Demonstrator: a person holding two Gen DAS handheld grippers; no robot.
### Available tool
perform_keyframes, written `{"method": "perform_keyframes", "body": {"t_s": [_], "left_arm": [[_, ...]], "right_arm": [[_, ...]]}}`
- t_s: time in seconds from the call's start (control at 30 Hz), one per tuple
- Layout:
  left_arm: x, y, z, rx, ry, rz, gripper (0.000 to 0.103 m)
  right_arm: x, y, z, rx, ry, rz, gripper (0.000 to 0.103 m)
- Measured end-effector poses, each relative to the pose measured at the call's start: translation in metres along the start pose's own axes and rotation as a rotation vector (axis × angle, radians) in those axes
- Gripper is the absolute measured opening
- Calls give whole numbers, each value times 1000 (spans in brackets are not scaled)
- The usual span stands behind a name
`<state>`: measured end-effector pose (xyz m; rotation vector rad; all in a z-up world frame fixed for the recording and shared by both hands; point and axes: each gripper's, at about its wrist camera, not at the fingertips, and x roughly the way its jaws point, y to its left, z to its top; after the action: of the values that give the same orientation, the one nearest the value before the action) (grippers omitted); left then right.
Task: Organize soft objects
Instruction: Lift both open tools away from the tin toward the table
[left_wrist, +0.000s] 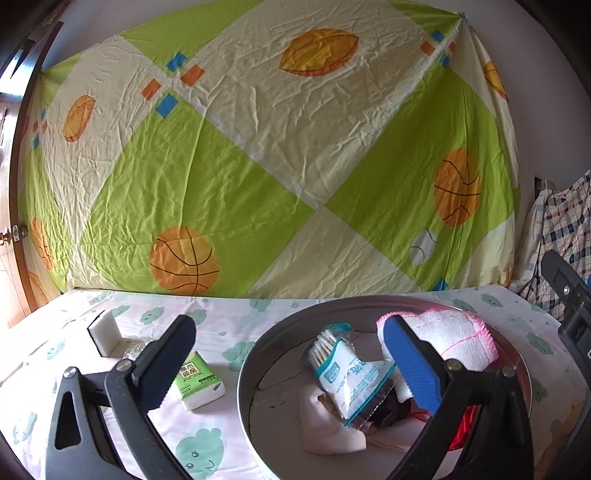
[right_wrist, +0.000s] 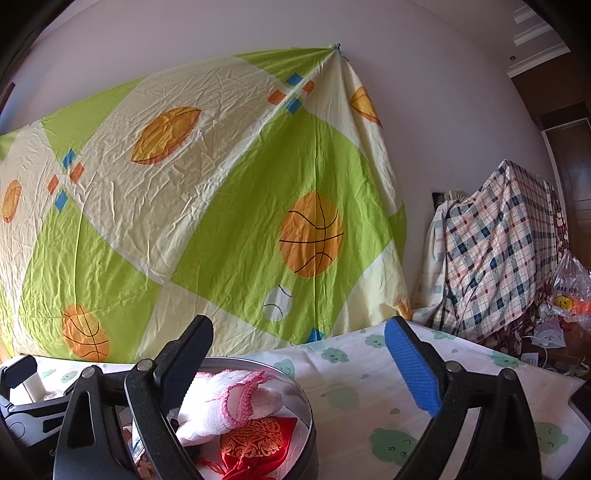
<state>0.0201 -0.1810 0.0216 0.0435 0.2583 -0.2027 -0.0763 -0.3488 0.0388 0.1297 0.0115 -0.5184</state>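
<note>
A round metal tin (left_wrist: 244, 369) stands on the bed sheet, low and right in the left wrist view. It holds a bag of cotton swabs (left_wrist: 341, 369), a white towel with pink edging (left_wrist: 456, 338), a cream cloth (left_wrist: 325, 428) and a red pouch (left_wrist: 466, 421). My left gripper (left_wrist: 291, 358) is open over the tin's left rim, holding nothing. A green tissue pack (left_wrist: 199, 380) and a white sponge (left_wrist: 105, 334) lie left of the tin. My right gripper (right_wrist: 297, 365) is open and empty, above the tin (right_wrist: 308, 424), the towel (right_wrist: 221, 402) and the red pouch (right_wrist: 255, 443).
A sports-print sheet (left_wrist: 258, 147) hangs on the wall behind the bed. A crinkly plastic packet (left_wrist: 136, 345) lies by the sponge. Furniture under a plaid cloth (right_wrist: 495, 251) and a plastic bag (right_wrist: 569, 291) stand to the right. A wooden door (left_wrist: 18, 184) is at far left.
</note>
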Motion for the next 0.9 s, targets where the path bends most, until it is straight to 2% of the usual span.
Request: {"method": "perform_keyframes", "body": {"t_s": [0.4,0.5,0.9], "left_arm": [[-8,10,-10,35,5,16,103],[-9,16,-11,12,16,7,103],[-12,40,-16,-36,39,6,103]], "right_arm": [[-18,7,-2,-18,-29,-5,96],[-20,8,-2,-15,-22,-4,96],[-36,9,-2,-8,-82,-38,96]]}}
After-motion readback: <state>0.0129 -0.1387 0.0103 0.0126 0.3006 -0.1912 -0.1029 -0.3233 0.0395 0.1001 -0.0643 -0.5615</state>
